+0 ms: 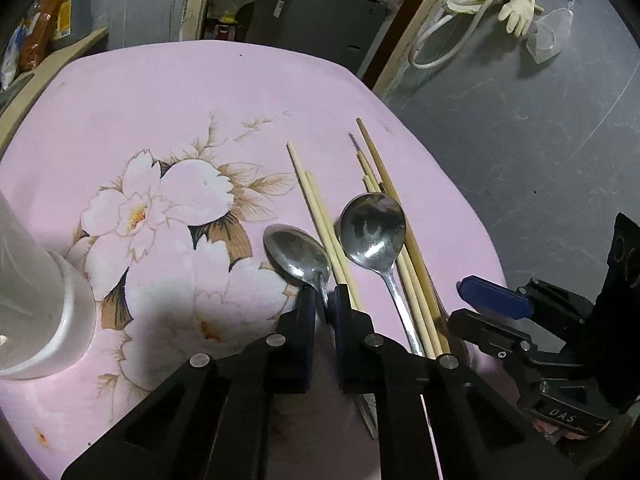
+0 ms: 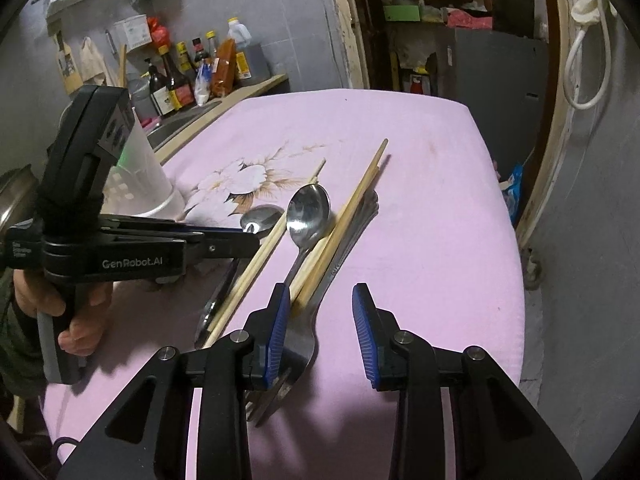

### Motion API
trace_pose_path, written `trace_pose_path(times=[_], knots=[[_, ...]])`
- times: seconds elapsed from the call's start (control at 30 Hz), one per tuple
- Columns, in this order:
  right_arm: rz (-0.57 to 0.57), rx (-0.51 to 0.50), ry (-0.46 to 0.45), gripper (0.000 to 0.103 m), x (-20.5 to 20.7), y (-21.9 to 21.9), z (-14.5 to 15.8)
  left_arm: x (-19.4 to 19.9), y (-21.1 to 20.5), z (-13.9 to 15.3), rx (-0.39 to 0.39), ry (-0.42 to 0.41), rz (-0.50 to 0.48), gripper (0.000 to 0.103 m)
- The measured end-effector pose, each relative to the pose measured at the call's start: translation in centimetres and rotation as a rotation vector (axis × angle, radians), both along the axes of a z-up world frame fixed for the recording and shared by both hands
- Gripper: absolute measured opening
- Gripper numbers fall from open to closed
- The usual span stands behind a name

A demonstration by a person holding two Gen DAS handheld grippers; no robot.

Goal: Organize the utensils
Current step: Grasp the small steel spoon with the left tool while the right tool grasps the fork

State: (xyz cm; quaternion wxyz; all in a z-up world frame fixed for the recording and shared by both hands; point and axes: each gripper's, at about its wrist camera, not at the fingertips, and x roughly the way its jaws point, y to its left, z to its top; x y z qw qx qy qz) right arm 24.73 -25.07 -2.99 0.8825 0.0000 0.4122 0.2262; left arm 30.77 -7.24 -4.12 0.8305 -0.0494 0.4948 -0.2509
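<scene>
On the pink table our left gripper had clamped the small spoon at its neck, among chopsticks and the larger spoon. Right gripper stood apart, gripping nothing, fork by its left pad. Pick step; next, probably lift into the white holder.

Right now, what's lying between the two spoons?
Between the small spoon and the big spoon lies a pair of pale chopsticks, side by side on the pink table. The left wrist view shows it best.
</scene>
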Motion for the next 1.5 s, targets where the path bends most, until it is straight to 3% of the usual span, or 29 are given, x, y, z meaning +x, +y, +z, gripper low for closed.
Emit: trace_pose_path(times=[0.47, 0.8, 1.03, 1.17, 1.37, 1.5], knots=[[-0.011, -0.037, 0.028, 0.026, -0.5, -0.8, 0.4, -2.0, 0.6, 0.8, 0.083, 0.002, -0.002, 0.003], [0.036, -0.181, -0.01, 0.023, 1.9, 2.6, -0.1, -2.6, 0.5, 0.8, 0.096, 0.003, -0.002, 0.003], [0.023, -0.129, 0.052, 0.022, 3.9, 2.1, -0.2, -2.2, 0.6, 0.9, 0.095, 0.019, -0.012, 0.004], [0.054, -0.18, 0.04, 0.023, 2.3, 2.3, 0.0, -2.0, 0.8, 0.8, 0.087, 0.026, -0.021, 0.004], [0.075, -0.101, 0.106, 0.023, 0.5, 1.7, 0.0, -1.8, 0.8, 0.6, 0.082, 0.031, -0.02, 0.005], [0.086, -0.13, 0.105, 0.022, 0.0, 2.1, 0.1, -2.1, 0.9, 0.7, 0.084, 0.027, -0.024, 0.004]])
